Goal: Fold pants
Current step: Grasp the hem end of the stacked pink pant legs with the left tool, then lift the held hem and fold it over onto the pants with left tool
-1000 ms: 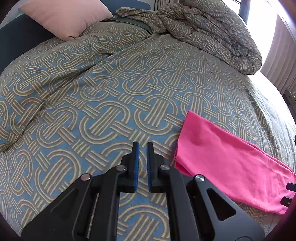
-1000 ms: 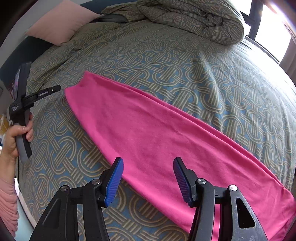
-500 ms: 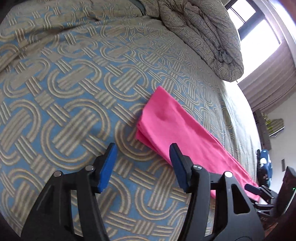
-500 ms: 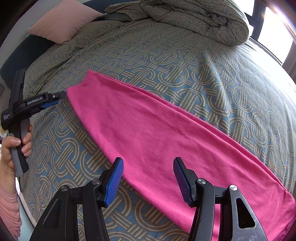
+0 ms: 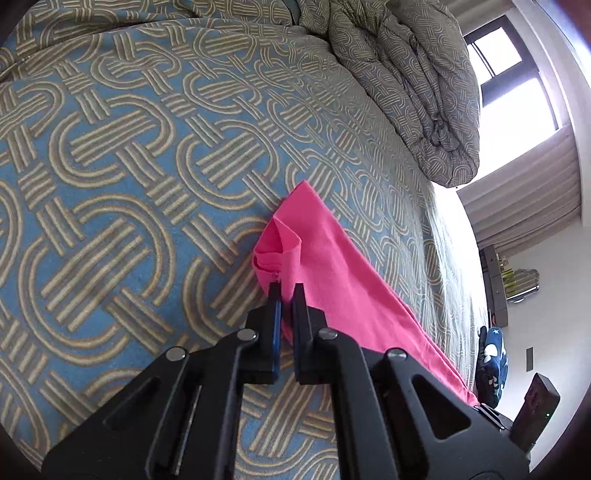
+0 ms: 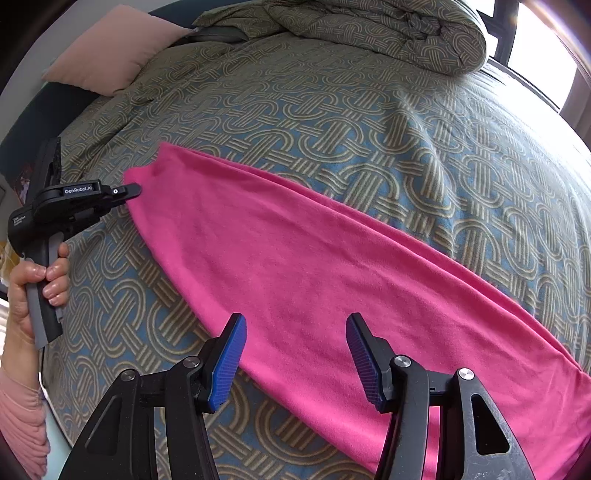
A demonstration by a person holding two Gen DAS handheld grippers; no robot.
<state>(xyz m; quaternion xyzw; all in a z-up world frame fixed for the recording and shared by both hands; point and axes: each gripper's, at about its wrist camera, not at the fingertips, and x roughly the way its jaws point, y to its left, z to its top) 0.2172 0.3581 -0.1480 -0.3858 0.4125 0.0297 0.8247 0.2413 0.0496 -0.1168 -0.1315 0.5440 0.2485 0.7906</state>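
Two grippers — left gripper (image 5: pixel 287 291) just closed, pinching pants (image 6: pixel 314 266) corner, right gripper (image 6: pixel 295 354) wide above — pillow (image 6: pixel 110 55) well apart.

The left gripper (image 5: pixel 286 291), apart from the pink pants (image 5: pixel 343 280) a second ago, opens wide, then closes on their end corner, whose edge now lifts into a fold.

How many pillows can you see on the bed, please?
1: a pale pink fabric pillow lies at the far left corner of the bed in the right wrist view. Others may be hidden under the bunched patterned duvet.
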